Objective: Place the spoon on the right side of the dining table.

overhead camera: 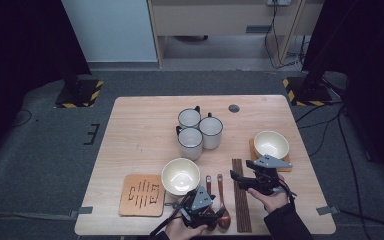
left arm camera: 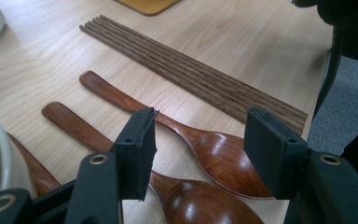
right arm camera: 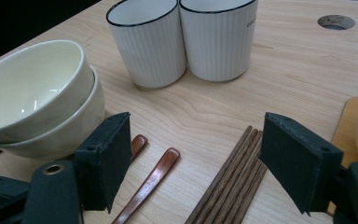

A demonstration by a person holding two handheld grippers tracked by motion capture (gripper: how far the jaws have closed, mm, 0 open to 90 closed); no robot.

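Two glossy wooden spoons (left arm camera: 200, 163), ribbed dark chopsticks (left arm camera: 191, 74)

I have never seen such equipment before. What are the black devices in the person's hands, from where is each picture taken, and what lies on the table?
A person holds a two-jaw tool in each hand: the left hand-held gripper and the right hand-held gripper. The high view looks down on the wooden table from above. The other two pictures come from small cameras riding on each gripper, looking along its black jaws.

On the table lie three white mugs, stacked cream bowls, another bowl on a mat, a carved wooden mat, wooden spoons and a row of dark chopsticks.

Both grippers are open and hold nothing. The left one hovers over the spoons, the right over the chopsticks.
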